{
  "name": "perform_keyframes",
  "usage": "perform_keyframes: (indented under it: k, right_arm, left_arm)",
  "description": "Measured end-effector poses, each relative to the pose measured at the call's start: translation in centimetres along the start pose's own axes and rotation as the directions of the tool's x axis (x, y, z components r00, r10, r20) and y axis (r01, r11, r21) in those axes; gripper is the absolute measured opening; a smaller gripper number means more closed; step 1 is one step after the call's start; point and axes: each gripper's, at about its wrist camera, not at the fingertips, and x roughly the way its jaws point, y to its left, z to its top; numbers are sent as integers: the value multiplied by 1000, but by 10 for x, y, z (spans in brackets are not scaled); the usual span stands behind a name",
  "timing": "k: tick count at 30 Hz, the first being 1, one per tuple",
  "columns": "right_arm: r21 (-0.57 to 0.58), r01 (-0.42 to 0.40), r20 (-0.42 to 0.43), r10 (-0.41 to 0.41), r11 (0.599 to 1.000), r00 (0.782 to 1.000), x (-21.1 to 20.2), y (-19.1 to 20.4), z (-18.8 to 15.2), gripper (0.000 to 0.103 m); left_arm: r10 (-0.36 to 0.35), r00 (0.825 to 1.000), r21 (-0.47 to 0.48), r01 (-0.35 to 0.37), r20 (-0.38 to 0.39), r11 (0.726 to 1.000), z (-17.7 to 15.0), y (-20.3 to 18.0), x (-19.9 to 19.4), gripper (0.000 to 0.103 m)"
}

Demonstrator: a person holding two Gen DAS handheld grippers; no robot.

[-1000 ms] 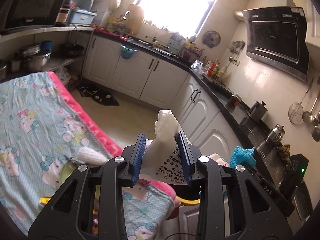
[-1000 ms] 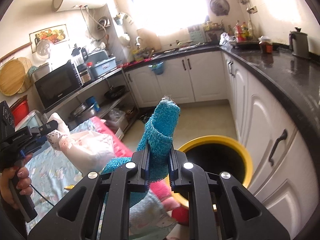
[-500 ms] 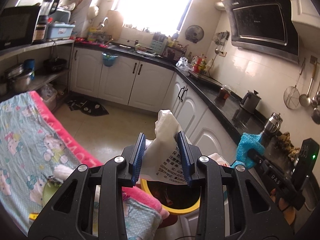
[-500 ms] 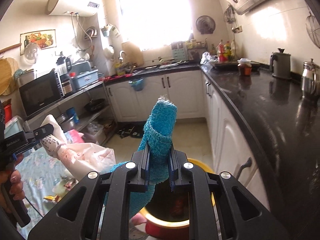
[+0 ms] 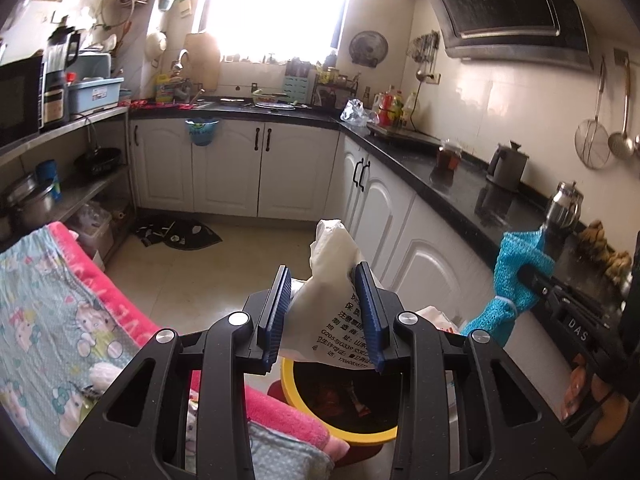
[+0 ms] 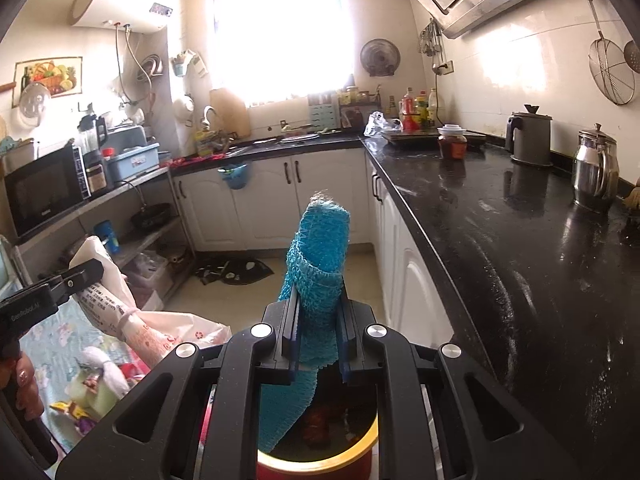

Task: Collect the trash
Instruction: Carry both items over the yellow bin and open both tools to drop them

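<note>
**What I could read**

My right gripper [image 5: 532,276] carried "DAS" on its black body, my left gripper [image 6: 86,276] "GenRobot.AI". The white bag [image 5: 332,304] I pinched bore black Chinese print with "G205", "G330" and a longer number too small to read.

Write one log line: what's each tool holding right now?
left tool: shut on white bag | right tool: shut on blue cloth | both above yellow bin
</note>
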Motion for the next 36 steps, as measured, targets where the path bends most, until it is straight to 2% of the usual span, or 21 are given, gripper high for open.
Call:
perform_keyframes:
  k: [13, 30, 32, 33, 34, 35, 36]
  right_arm:
    - [-37, 49, -55, -51, 998, 997, 43, -5, -18, 14]
    - [-74, 10, -221, -26, 997, 975, 126, 3, -54, 19]
    - [-71, 6, -241, -22, 997, 970, 133, 4, -57, 21]
    - [-73, 7, -248, -25, 997, 968, 135, 4, -58, 26]
    - [-76, 9, -256, -28, 997, 966, 138, 4, -60, 28]
    - [-76, 8, -260, -28, 997, 965, 140, 4, -60, 29]
    - [-74, 7, -264, -26, 997, 964, 140, 3, -62, 34]
  left_arm:
    - [46, 998, 67, -42, -46, 997, -15, -17, 46, 27]
    - [98, 980, 55, -90, -174, 994, -48, -7, 118, 29]
    - [90, 977, 45, -83, -192, 996, -49, -7, 123, 33]
    - [88, 976, 40, -81, -199, 996, -49, -6, 124, 35]
    - [88, 974, 31, -84, -207, 996, -50, -5, 125, 42]
    - [86, 973, 23, -83, -214, 996, -51, -3, 125, 44]
    - [82, 972, 18, -80, -222, 997, -52, -2, 125, 45]
